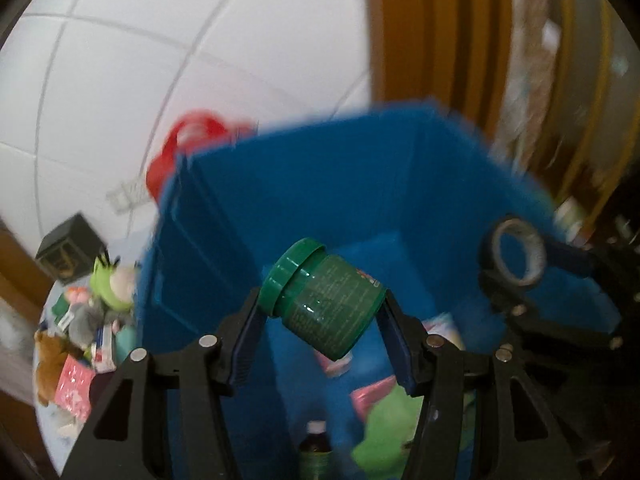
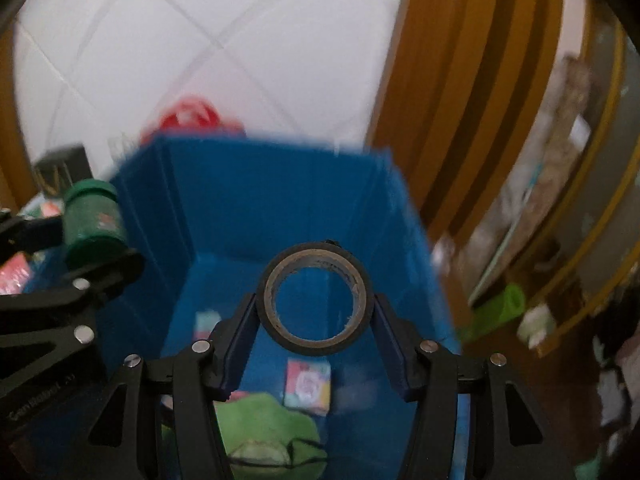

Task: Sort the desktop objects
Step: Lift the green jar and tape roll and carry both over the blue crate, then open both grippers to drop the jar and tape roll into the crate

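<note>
My left gripper [image 1: 322, 304] is shut on a green jar [image 1: 326, 300] with a green lid, tilted, held over the open blue bin [image 1: 280, 184]. My right gripper [image 2: 314, 306] is shut on a roll of black tape [image 2: 316, 298], also held over the bin [image 2: 256, 200]. The tape roll shows in the left wrist view [image 1: 516, 254] to the right, and the jar shows in the right wrist view [image 2: 94, 220] to the left. Inside the bin lie a green plush toy [image 2: 264, 432], a small colourful card box [image 2: 308, 386] and a dark bottle [image 1: 316, 448].
Left of the bin, a table holds plush toys [image 1: 108, 284], a pink packet [image 1: 74, 394] and a dark box [image 1: 68, 250]. A red bag [image 1: 188, 140] sits behind the bin. White tiled wall behind; wooden door frame [image 2: 452, 100] and cluttered shelves on the right.
</note>
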The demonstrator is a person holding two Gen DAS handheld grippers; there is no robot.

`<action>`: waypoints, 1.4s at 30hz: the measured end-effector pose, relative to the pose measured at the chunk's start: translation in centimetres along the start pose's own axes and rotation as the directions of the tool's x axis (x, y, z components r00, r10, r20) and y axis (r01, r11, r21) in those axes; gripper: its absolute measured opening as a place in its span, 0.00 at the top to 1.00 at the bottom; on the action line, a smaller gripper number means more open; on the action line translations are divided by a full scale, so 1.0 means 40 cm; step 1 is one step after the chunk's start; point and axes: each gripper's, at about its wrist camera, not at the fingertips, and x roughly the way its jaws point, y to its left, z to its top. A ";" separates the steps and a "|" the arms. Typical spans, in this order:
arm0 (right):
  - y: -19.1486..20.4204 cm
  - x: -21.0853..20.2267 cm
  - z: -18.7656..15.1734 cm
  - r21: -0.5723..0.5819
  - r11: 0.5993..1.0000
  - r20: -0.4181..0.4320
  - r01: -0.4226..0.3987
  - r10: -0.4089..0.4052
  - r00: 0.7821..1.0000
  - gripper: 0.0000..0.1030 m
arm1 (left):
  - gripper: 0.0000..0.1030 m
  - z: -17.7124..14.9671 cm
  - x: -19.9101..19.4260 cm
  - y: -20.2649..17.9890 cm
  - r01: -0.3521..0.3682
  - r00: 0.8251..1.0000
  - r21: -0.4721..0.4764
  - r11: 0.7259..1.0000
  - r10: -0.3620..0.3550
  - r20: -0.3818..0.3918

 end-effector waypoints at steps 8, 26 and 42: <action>0.032 0.242 -0.137 -0.103 0.995 -0.305 0.019 -0.050 0.951 0.46 | 0.47 -0.126 0.232 -0.052 0.025 0.930 -0.004 1.000 -0.024 -0.365; 0.061 0.238 -0.149 -0.111 0.994 -0.322 0.012 -0.047 0.946 0.44 | 0.23 -0.087 0.240 -0.047 -0.039 0.942 0.059 0.997 0.056 -0.331; 0.059 0.052 -0.089 -0.068 0.996 -0.141 -0.065 0.055 0.989 0.09 | 0.22 -0.073 -0.026 0.058 0.058 0.990 -0.089 0.994 -0.069 -0.127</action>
